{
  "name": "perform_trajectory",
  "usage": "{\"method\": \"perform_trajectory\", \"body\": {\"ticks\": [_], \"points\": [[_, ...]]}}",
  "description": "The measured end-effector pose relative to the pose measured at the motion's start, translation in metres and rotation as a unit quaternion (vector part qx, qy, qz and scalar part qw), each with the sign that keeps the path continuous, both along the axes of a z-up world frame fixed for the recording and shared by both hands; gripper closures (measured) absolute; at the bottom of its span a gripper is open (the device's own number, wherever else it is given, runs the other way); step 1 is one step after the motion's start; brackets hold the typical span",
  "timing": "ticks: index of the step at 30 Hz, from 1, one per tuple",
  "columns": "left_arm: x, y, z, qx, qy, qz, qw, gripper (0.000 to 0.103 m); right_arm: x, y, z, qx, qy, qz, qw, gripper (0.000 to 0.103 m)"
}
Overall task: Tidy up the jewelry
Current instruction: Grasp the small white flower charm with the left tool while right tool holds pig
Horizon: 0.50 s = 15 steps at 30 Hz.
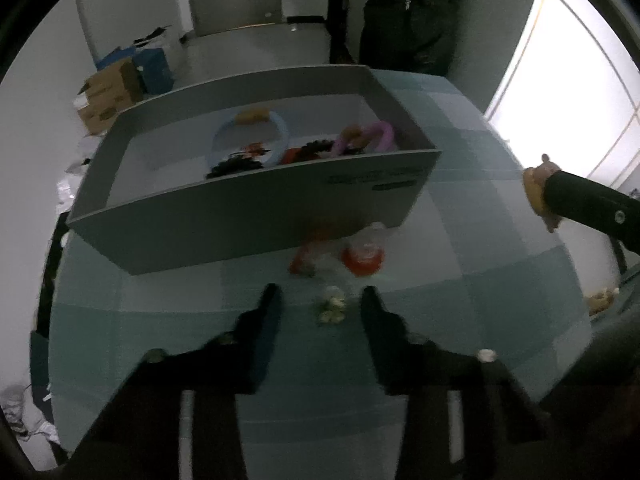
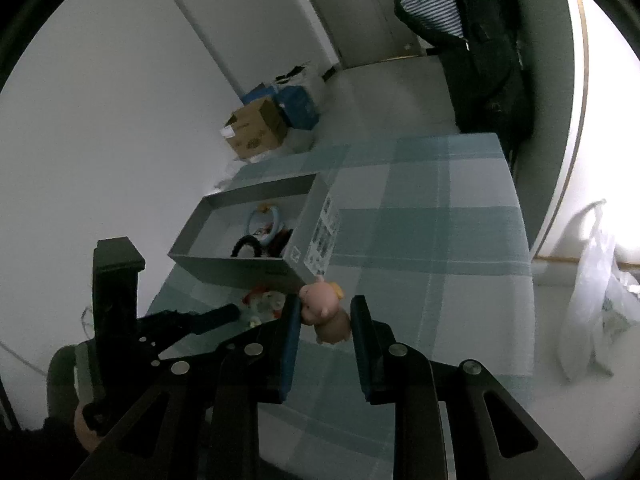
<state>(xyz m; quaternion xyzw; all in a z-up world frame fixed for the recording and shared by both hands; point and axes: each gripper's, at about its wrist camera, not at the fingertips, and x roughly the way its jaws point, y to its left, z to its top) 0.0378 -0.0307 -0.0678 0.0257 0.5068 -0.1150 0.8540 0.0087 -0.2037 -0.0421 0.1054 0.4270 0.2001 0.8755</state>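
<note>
A grey open box (image 1: pixel 248 204) stands on the checked tablecloth and holds a light-blue ring (image 1: pixel 280 136), a pink ring (image 1: pixel 380 136) and dark hair pieces. My left gripper (image 1: pixel 320 300) is open just above the cloth, with a small white flower piece (image 1: pixel 332 305) between its fingers. Red-orange pieces (image 1: pixel 362 258) lie by the box's front wall. My right gripper (image 2: pixel 325 312) is shut on a pink pig-shaped charm (image 2: pixel 326 312) and holds it above the table, right of the box (image 2: pixel 240 264). It also shows in the left wrist view (image 1: pixel 538 192).
A person in dark clothes (image 1: pixel 404 12) stands behind the table. Cardboard and blue boxes (image 1: pixel 116 88) sit on the floor at the left. A white plastic bag (image 2: pixel 596 292) hangs off the table's right side. The table edge (image 2: pixel 524 280) runs along the right.
</note>
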Motion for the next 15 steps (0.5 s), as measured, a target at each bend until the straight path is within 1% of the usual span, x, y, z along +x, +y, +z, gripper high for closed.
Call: {"method": "perform_trajectory", "body": {"ticks": [1,3,8,13,15], "points": [[0.000,-0.001,0.000,-0.013,0.006,-0.008,0.9999,0.092,0.000,-0.001,0.000,0.001,0.000,-0.001,1.000,0.079],[-0.002,0.000,0.001,-0.027,0.012,-0.018,0.9994,0.096,-0.001,-0.002,0.003,0.007,-0.001,-0.002,1.000,0.079],[-0.007,-0.004,0.003,-0.044,0.022,-0.039,0.9980,0.096,-0.005,-0.005,0.006,0.009,-0.009,-0.003,1.000,0.079],[-0.012,-0.006,0.010,-0.057,0.019,-0.049,0.9970,0.096,-0.006,-0.009,0.007,0.017,-0.009,-0.010,1.000,0.079],[-0.015,-0.005,0.017,-0.067,0.014,-0.047,0.9965,0.096,-0.006,-0.009,0.008,0.019,-0.009,-0.011,1.000,0.079]]}}
